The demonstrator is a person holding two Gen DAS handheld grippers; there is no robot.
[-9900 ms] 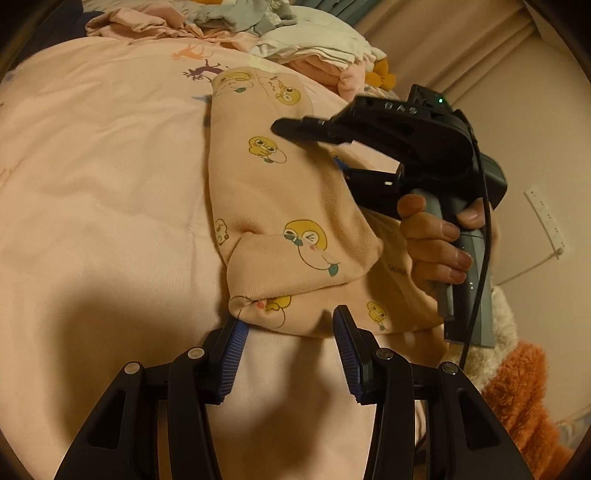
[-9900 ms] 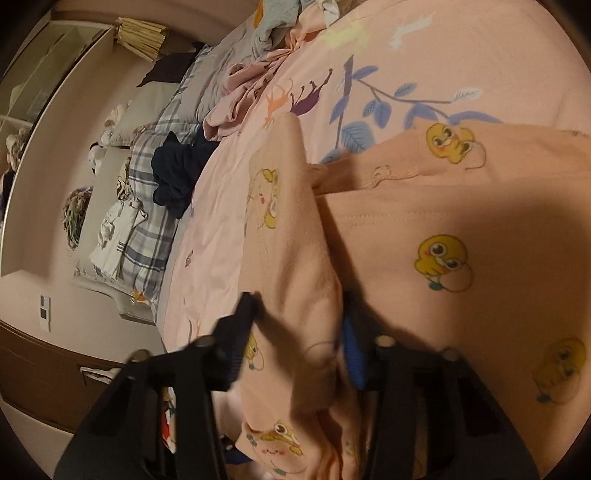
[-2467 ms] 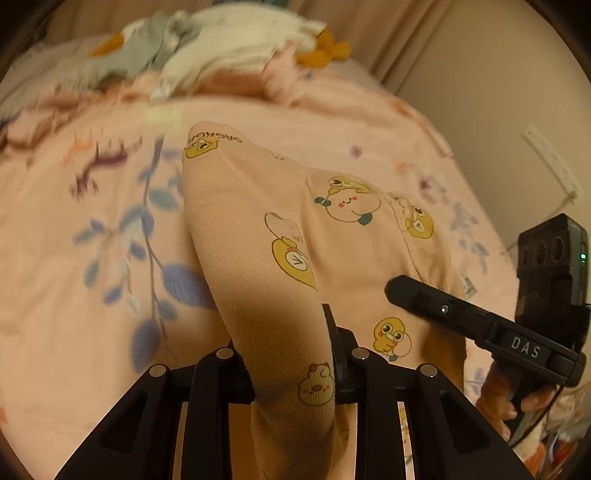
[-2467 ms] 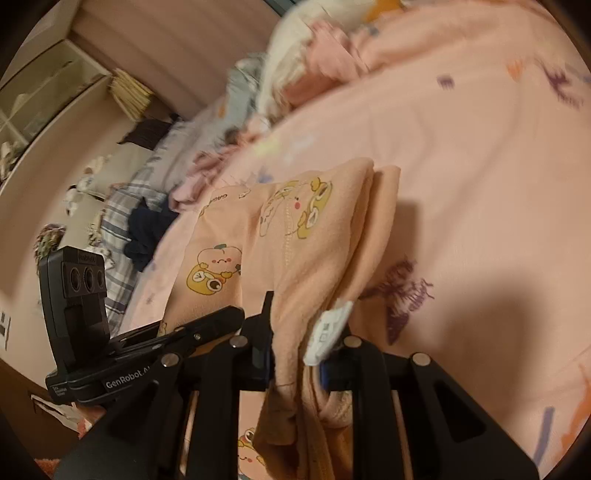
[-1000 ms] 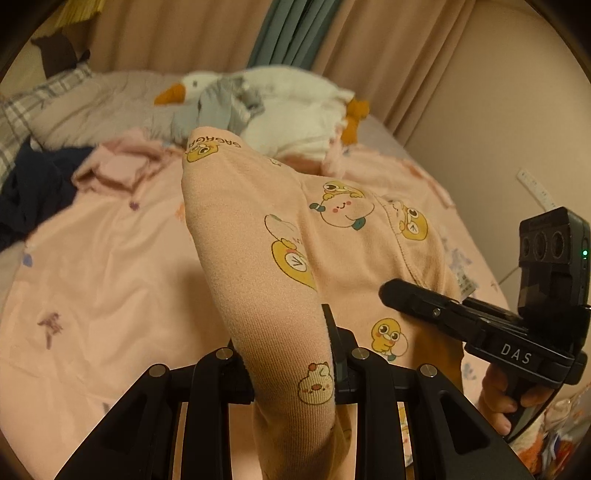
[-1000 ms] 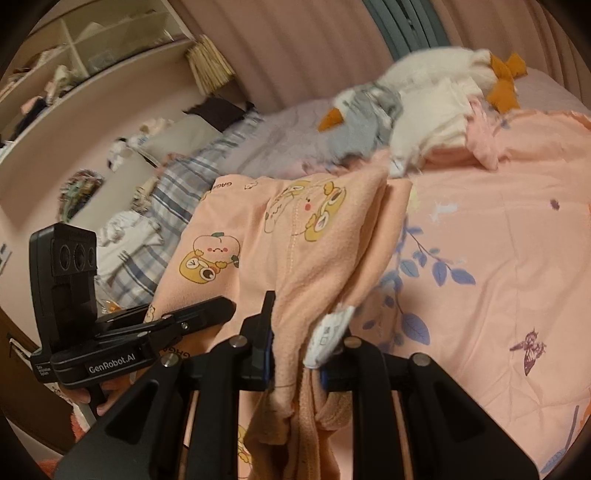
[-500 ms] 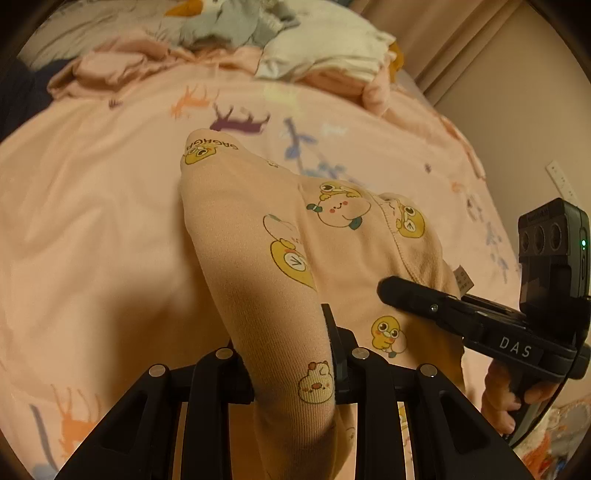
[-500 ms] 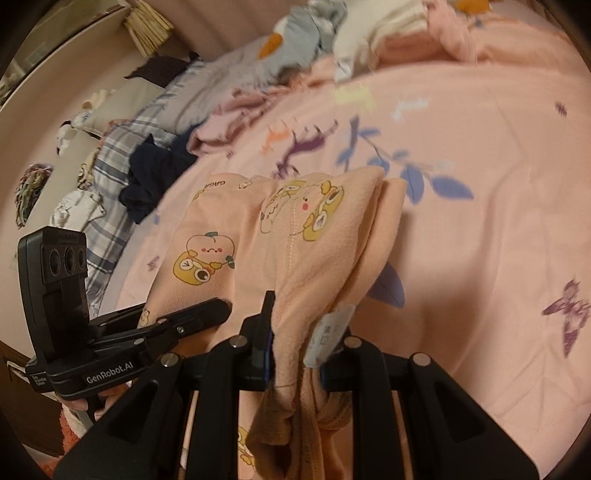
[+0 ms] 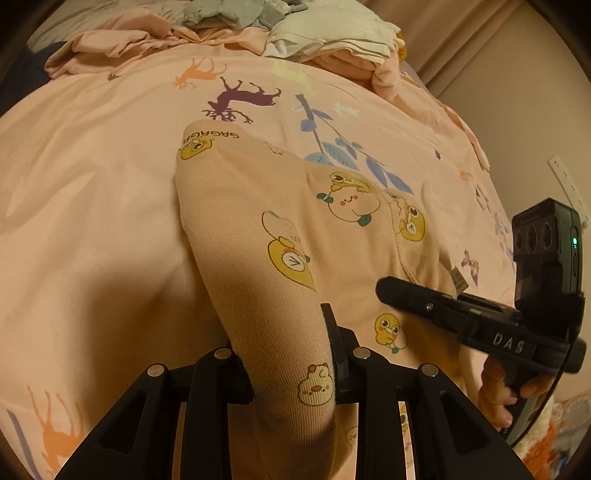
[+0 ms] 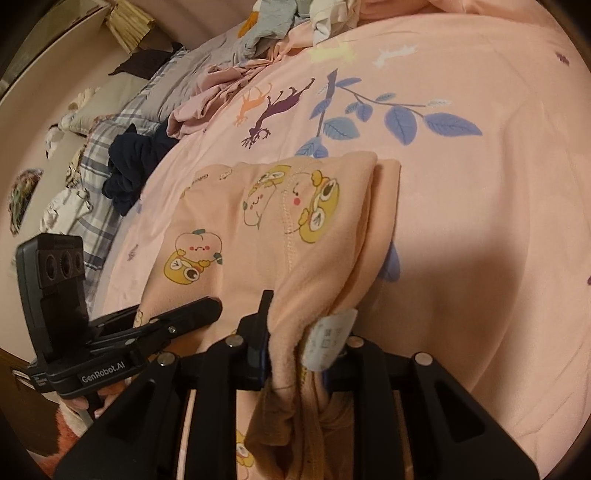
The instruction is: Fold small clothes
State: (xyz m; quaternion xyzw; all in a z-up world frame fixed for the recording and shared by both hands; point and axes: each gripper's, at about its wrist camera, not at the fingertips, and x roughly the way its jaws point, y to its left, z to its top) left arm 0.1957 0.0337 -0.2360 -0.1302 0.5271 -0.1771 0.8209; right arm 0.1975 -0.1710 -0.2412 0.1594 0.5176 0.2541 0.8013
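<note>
The biggest thing I see is the pink bedspread (image 9: 92, 206), printed with deer and blue leafy branches, filling both views. At its far edge lies a heap of loose clothes (image 9: 332, 33) in white, grey and pink, and from my right wrist camera I can also make out a plaid blanket (image 10: 99, 155) with a dark navy garment (image 10: 136, 162) bunched on it, off to the left of the spread.

On the bedspread, in front of me, is the small peach garment (image 9: 288, 229) with its yellow cartoon prints. It is folded over on itself, its far end lying on the spread and its near end raised into my tools. In the right view its doubled layers show along the right-hand edge, and a white care label (image 10: 328, 339) sticks out just at my jaws.

My left gripper (image 9: 291, 354) is clamped on a ribbed cuff end of the garment, the cloth packed tightly between the jaws. My right gripper (image 10: 295, 350) is pinched down on the other near corner, with bunched fabric hanging below the jaws. Each tool shows in the other's camera, held beside the garment by a hand (image 9: 498, 391) on its grip.
</note>
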